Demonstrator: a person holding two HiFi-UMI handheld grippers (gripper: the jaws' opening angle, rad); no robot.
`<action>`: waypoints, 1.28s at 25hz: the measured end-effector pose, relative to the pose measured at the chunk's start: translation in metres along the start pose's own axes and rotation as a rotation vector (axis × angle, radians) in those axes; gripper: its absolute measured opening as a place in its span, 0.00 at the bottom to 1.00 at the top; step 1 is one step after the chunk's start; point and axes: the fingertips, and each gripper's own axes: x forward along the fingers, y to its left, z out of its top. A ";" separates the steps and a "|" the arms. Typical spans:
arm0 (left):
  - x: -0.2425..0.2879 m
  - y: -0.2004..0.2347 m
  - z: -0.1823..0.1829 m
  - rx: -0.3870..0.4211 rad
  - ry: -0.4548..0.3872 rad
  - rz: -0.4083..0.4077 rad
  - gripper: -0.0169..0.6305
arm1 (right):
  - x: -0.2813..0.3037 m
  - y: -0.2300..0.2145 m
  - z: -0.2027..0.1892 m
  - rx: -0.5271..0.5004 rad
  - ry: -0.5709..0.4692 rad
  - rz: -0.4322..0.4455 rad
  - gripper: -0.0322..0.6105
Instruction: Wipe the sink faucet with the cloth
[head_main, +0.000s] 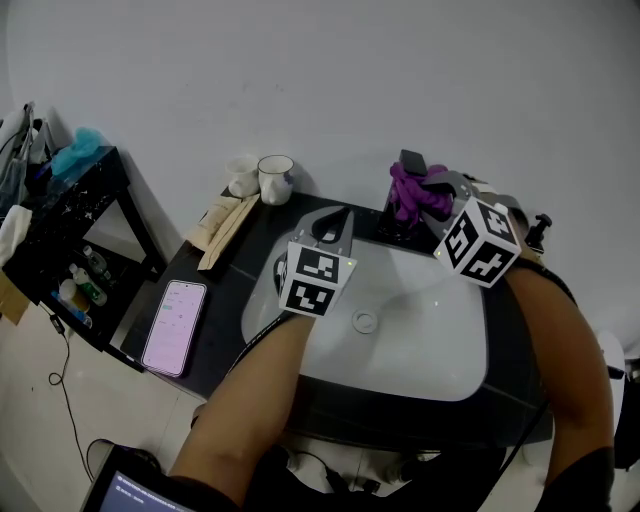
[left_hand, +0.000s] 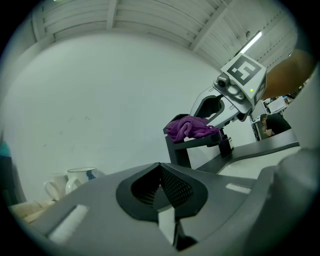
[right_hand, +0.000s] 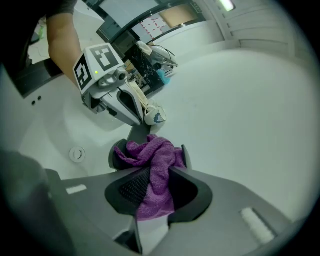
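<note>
A purple cloth (head_main: 413, 192) lies bunched over the top of the black faucet (left_hand: 178, 150) at the back of the white sink (head_main: 440, 335). My right gripper (head_main: 434, 192) is shut on the cloth (right_hand: 156, 167), whose folds fill the gap between the jaws and spill forward onto the faucet. My left gripper (head_main: 335, 228) hovers over the sink's back left rim, a little left of the faucet. Its jaws are shut with nothing between them (left_hand: 160, 187). From the left gripper view, the cloth (left_hand: 189, 127) and the right gripper (left_hand: 220, 107) show above the spout.
A phone (head_main: 175, 325) lies on the black counter at left. A mug (head_main: 276, 178), a white cup (head_main: 242, 177) and wooden pieces (head_main: 222, 226) stand at the back left. A pump bottle (head_main: 540, 231) is at the right. The drain (head_main: 365, 321) sits mid-basin. A black shelf (head_main: 75, 215) stands far left.
</note>
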 end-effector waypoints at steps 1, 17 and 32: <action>0.000 0.000 0.000 0.002 0.001 0.000 0.05 | 0.003 -0.002 -0.003 0.011 0.006 -0.008 0.22; 0.001 -0.001 0.000 0.007 0.003 -0.005 0.05 | 0.002 0.002 -0.004 -0.001 -0.004 -0.028 0.22; 0.002 -0.003 -0.003 0.007 0.010 -0.012 0.05 | -0.050 0.042 0.024 -0.063 -0.112 -0.051 0.22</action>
